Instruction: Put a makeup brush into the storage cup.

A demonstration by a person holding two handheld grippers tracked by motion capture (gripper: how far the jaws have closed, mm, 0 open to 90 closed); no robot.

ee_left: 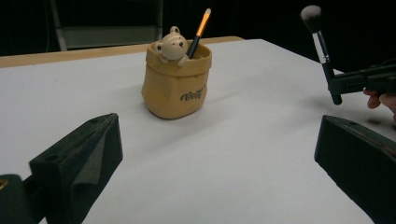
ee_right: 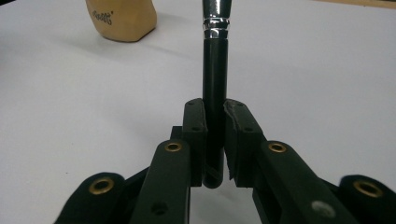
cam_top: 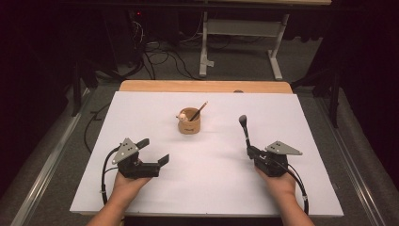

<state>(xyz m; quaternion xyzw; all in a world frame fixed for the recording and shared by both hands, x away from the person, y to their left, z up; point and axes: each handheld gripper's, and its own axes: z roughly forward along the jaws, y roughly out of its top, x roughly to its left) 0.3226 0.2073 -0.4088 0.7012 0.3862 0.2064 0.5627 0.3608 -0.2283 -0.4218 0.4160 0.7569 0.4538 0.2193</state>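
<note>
A tan bag-shaped holder (cam_top: 189, 123) with a small bear figure (ee_left: 171, 44) on its rim stands at the middle of the white table (cam_top: 141, 108); a thin orange-handled brush (ee_left: 199, 32) leans in it. My right gripper (cam_top: 250, 151) is shut on the black handle of a makeup brush (cam_top: 244, 128), which stands upright with its dark bristle head on top. In the right gripper view the handle (ee_right: 215, 88) is clamped between both pads. My left gripper (cam_top: 154, 151) rests open at the front left, with nothing between its jaws.
The holder (ee_left: 174, 84) sits ahead of the left gripper, and the held brush (ee_left: 320, 42) shows at the far right there. A wooden edge (cam_top: 207, 86) runs along the table's far side. Beyond it stand a desk frame (cam_top: 240, 42) and floor cables (cam_top: 160, 56).
</note>
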